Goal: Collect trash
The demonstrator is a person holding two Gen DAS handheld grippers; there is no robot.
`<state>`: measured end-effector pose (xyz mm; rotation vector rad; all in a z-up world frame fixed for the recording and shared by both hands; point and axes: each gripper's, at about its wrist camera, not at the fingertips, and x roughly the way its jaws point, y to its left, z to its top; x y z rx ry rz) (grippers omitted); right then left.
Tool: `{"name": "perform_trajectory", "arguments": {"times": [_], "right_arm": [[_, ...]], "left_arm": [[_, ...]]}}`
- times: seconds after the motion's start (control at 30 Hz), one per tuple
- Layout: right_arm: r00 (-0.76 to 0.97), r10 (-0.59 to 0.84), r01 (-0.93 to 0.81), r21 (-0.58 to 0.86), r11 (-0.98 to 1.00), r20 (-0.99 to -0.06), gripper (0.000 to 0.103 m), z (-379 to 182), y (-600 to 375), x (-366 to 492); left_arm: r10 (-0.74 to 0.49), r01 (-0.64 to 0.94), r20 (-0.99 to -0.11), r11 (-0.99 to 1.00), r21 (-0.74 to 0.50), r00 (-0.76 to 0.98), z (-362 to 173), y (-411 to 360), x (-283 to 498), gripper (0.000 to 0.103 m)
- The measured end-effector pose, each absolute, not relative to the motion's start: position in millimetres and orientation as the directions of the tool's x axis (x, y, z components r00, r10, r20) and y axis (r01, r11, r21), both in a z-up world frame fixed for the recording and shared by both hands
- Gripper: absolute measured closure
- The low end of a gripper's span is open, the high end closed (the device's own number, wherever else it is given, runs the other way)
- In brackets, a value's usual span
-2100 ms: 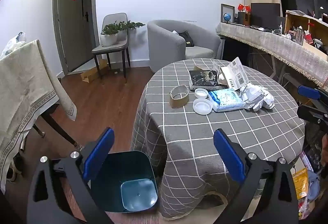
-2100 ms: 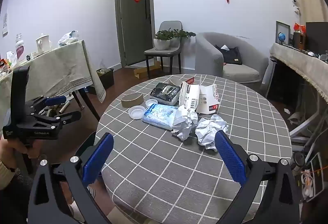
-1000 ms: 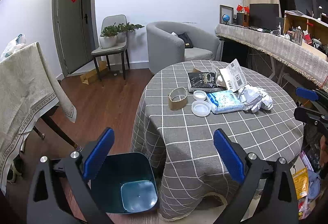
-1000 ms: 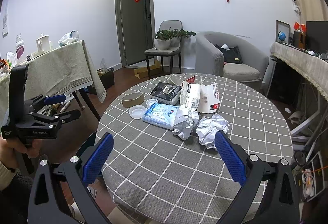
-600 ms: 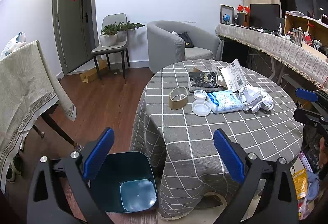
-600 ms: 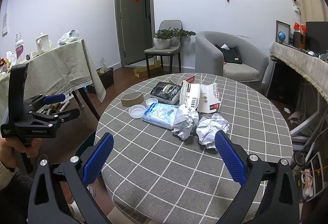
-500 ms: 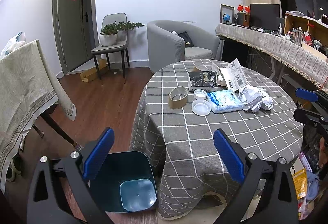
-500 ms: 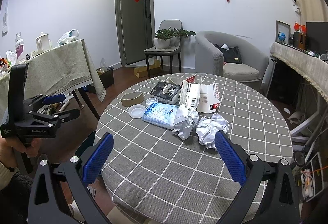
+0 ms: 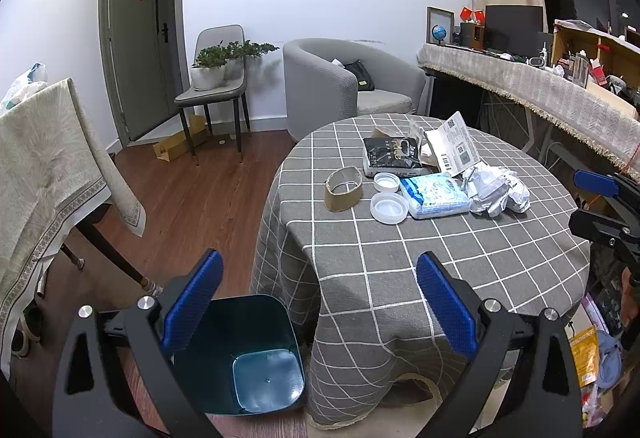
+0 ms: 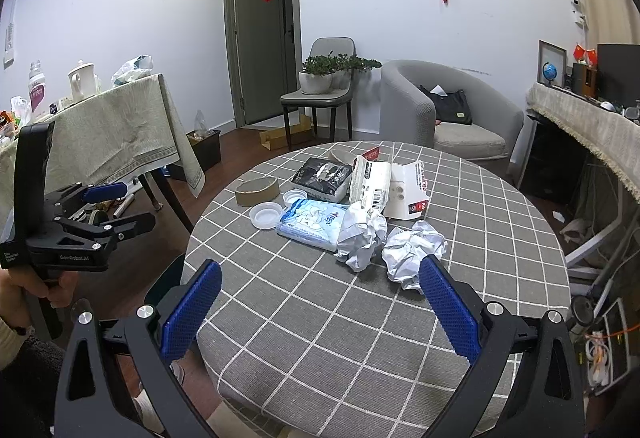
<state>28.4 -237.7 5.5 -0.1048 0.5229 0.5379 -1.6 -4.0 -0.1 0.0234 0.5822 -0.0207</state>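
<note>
A round table with a grey checked cloth holds a pile of trash: a cardboard tape ring, two white lids, a blue tissue pack, crumpled paper balls, a black pouch and torn white cartons. A dark teal bin stands open on the floor at the table's left. My left gripper is open and empty above the bin. My right gripper is open and empty over the table's near side.
A cloth-draped side table stands at the left. A grey chair with a potted plant, a grey armchair and a door are behind. A long cluttered counter runs along the right.
</note>
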Motion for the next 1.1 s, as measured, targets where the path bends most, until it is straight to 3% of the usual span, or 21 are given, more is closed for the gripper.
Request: {"name": "perform_trajectory", "arguments": {"times": [0.37, 0.43, 0.57, 0.7, 0.93, 1.03, 1.1], "right_arm": [[0.74, 0.414, -0.479, 0.019, 0.878, -0.53, 0.003, 1, -237, 37], [0.743, 0.405, -0.463, 0.028, 0.886, -0.534, 0.008, 2, -241, 41], [0.747, 0.389, -0.431, 0.053, 0.901, -0.539, 0.012, 2, -249, 49], [0.742, 0.376, -0.41, 0.068, 0.91, -0.555, 0.019, -1, -253, 57], [0.714, 0.36, -0.378, 0.102, 0.92, -0.6, 0.022, -11, -261, 80], [0.704, 0.359, -0.366, 0.12, 0.923, -0.613, 0.023, -15, -265, 90], [0.7, 0.362, -0.353, 0.141, 0.925, -0.616, 0.024, -16, -270, 97]], "left_arm": [[-0.034, 0.043, -0.555, 0.999, 0.002, 0.831, 0, -5, 3, 0.005], [-0.048, 0.057, -0.551, 0.998, 0.0, 0.833, 1, -7, 3, 0.006], [-0.083, 0.092, -0.548, 0.996, -0.011, 0.832, 3, -12, 7, 0.015], [-0.117, 0.123, -0.551, 0.992, -0.026, 0.826, 2, -19, 15, 0.018], [-0.186, 0.196, -0.557, 0.98, -0.043, 0.809, 1, -38, 31, 0.025], [-0.238, 0.238, -0.561, 0.968, -0.074, 0.793, 1, -47, 39, 0.031], [-0.276, 0.27, -0.559, 0.958, -0.095, 0.782, 1, -53, 45, 0.041]]}}
